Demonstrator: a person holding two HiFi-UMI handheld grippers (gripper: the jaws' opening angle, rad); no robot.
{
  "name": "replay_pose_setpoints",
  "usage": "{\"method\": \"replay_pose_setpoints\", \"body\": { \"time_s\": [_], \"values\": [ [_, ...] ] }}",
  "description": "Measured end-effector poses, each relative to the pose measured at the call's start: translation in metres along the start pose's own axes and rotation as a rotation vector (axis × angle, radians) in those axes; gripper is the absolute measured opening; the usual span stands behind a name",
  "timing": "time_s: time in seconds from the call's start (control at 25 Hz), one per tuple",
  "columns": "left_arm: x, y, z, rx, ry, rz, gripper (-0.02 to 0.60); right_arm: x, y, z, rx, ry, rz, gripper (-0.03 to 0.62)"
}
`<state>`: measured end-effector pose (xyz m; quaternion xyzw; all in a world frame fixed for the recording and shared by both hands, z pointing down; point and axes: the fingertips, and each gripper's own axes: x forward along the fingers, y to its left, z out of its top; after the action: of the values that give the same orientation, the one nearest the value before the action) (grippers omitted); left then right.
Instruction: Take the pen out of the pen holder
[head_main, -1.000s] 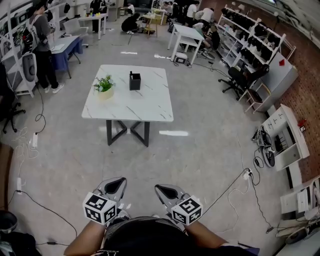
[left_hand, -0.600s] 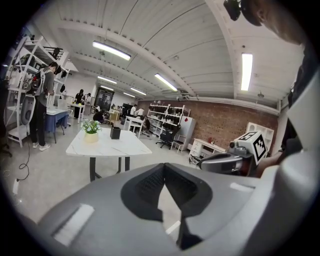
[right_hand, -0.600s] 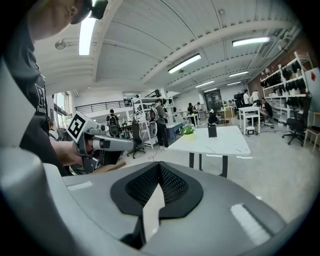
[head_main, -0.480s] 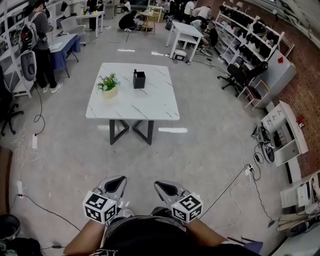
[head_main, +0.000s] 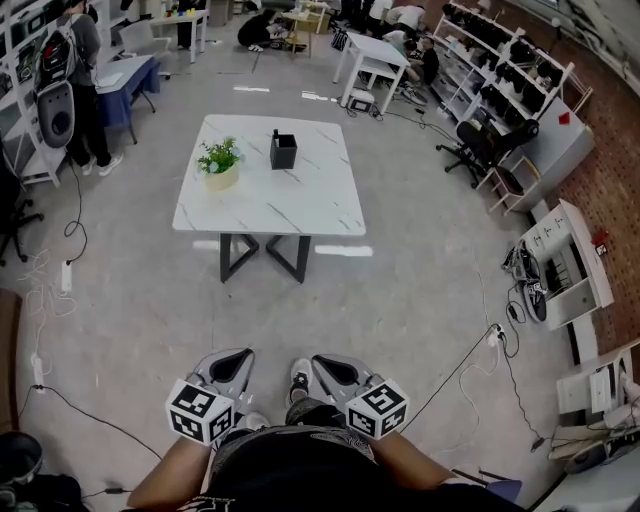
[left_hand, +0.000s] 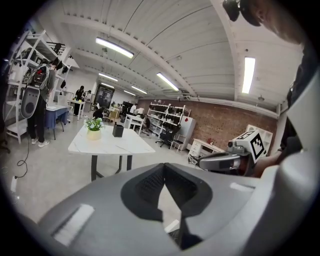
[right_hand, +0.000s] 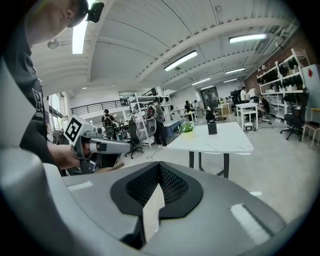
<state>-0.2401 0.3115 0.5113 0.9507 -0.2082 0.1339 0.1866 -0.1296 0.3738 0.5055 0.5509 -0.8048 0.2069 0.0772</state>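
A black pen holder (head_main: 283, 151) stands near the far edge of a white marble table (head_main: 270, 205), a few steps ahead of me. The pen inside it is too small to make out. My left gripper (head_main: 228, 368) and right gripper (head_main: 335, 372) are held low and close to my body, far short of the table, both shut and empty. In the left gripper view the holder (left_hand: 118, 131) shows small beyond the shut jaws of that gripper (left_hand: 163, 167). The right gripper view shows the holder (right_hand: 212, 128) on the table (right_hand: 215, 142) beyond its own jaws (right_hand: 159, 166).
A potted plant (head_main: 220, 165) sits on the table left of the holder. Cables (head_main: 470, 365) trail over the floor at the right and left. Shelves and office chairs (head_main: 490, 150) line the right side. A person (head_main: 80, 80) stands at the back left by a blue table.
The table has drawn nearer and lower in the head view as I walk toward it. A shoe now shows between the grippers. Both grippers stay shut and held low.
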Motion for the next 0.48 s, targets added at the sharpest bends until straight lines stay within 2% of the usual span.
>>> {"method": "replay_pose_setpoints", "body": {
  "time_s": [0.24, 0.48],
  "values": [
    [0.021, 0.019, 0.008, -0.007, 0.006, 0.023, 0.057, 0.024, -0.024, 0.013, 0.0, -0.006, 0.018, 0.0],
    [0.055, 0.044, 0.043, -0.003, -0.009, 0.06, 0.057, 0.051, -0.063, 0.047, -0.024, -0.029, 0.041, 0.0]
  ]
}}
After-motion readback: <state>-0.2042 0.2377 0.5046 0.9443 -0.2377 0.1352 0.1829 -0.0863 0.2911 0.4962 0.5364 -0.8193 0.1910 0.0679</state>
